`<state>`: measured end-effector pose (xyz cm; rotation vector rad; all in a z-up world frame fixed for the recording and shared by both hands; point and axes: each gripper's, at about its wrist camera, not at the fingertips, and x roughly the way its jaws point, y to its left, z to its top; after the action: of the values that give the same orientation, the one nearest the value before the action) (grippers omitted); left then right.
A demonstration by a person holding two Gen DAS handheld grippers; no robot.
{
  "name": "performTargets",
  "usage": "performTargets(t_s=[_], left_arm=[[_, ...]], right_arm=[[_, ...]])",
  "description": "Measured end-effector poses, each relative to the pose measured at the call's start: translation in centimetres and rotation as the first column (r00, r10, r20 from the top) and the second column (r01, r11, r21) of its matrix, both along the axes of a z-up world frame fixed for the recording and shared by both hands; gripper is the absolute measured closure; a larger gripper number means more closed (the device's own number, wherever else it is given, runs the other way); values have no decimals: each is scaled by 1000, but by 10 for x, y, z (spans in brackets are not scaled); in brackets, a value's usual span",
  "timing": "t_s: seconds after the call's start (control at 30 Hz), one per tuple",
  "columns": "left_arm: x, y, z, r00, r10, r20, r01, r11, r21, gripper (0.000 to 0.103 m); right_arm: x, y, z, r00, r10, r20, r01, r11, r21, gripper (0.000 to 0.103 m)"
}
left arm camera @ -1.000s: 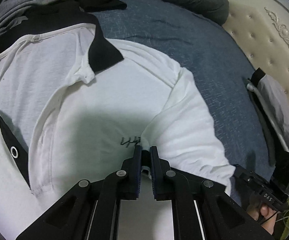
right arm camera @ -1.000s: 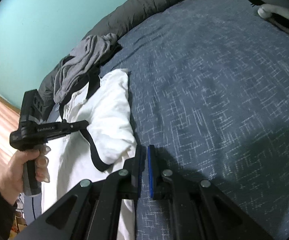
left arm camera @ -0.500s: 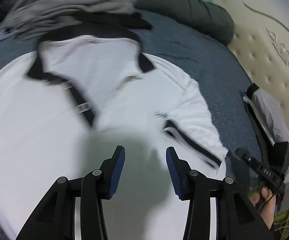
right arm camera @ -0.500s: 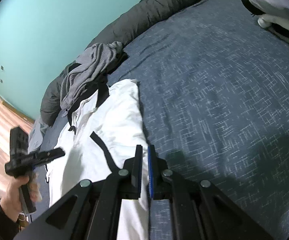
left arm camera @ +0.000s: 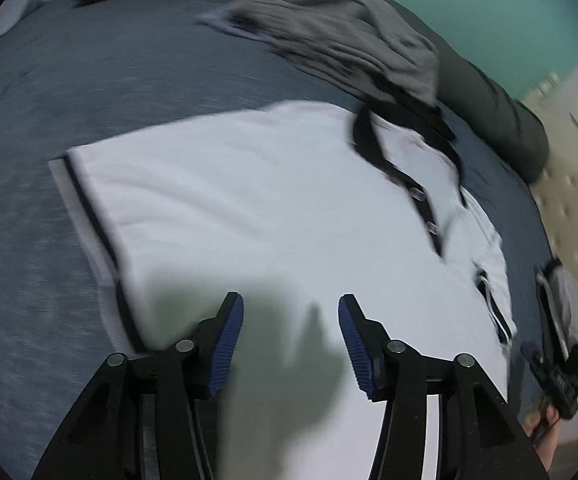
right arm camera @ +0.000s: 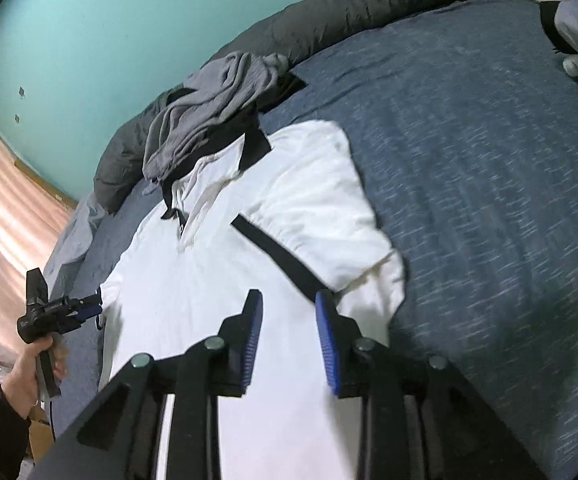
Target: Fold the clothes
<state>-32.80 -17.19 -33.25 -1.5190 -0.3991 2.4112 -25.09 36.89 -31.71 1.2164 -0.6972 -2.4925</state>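
**A:** Both claws were pressed together a second ago, the left one pinching white cloth near the small script mark. Now both stand spread with nothing between the pads. Left claw (left arm camera: 291, 334) hangs over the shirt body; right claw (right arm camera: 289, 330) over the sleeve side.

**B:** And the garment?

**A:** White short-sleeved polo shirt with black collar and placket (left arm camera: 273, 216) lies front-up on the dark blue flecked bed cover (right arm camera: 469, 184), filling the centre of both views. Its right sleeve with the black cuff band (right arm camera: 289, 264) is turned in over the chest, the band running diagonally at mid-frame. The other sleeve, black-edged (left arm camera: 89, 216), lies out flat at left in the left wrist view.

**B:** Why let go there?

**A:** My reading: one sleeve fold is laid and left to settle, so both claws lifted clear. The flat sleeve looks the likelier one to come in next.

**B:** Anything crowding it?

**A:** Crumpled grey garment (right arm camera: 213, 112) sits at the collar, upper centre, apparently overlapping it. A long dark grey bolster (right arm camera: 329, 12) lines the far edge. Left view is motion-blurred.
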Motion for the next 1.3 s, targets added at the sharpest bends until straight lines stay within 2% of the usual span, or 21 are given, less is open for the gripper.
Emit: performTargets(t_s=[0.23,0.5,0.8,0.87,0.93,1.1,1.3], left_arm=[[-6,-64,-6,994,105,-15,-105,994,11,46],[-35,-120,-13,970,242,-30,-241,970,24,46],[-61,-141,-21,962,267,-59,-265,963,36,46],[-63,-140,-21,962,264,-75,-262,965,35,51],[-64,-138,-21,963,257,-84,-255,966,41,75],[-67,-128,-10,965,238,-108,-235,971,41,97],[-62,-106,30,970,177,-169,-173,984,38,101]], right_arm=[[2,-11,4,1000,0,-6,0,1000,26,72],[3,-31,4,999,46,-16,-44,996,82,71],[3,-38,3,998,54,-22,-52,995,86,71],[3,-37,2,998,52,-20,-50,995,86,71],[2,-36,2,999,51,-19,-49,995,86,71],[2,-34,2,999,45,-18,-44,996,78,71],[1,-31,3,999,40,-18,-39,997,61,71]])
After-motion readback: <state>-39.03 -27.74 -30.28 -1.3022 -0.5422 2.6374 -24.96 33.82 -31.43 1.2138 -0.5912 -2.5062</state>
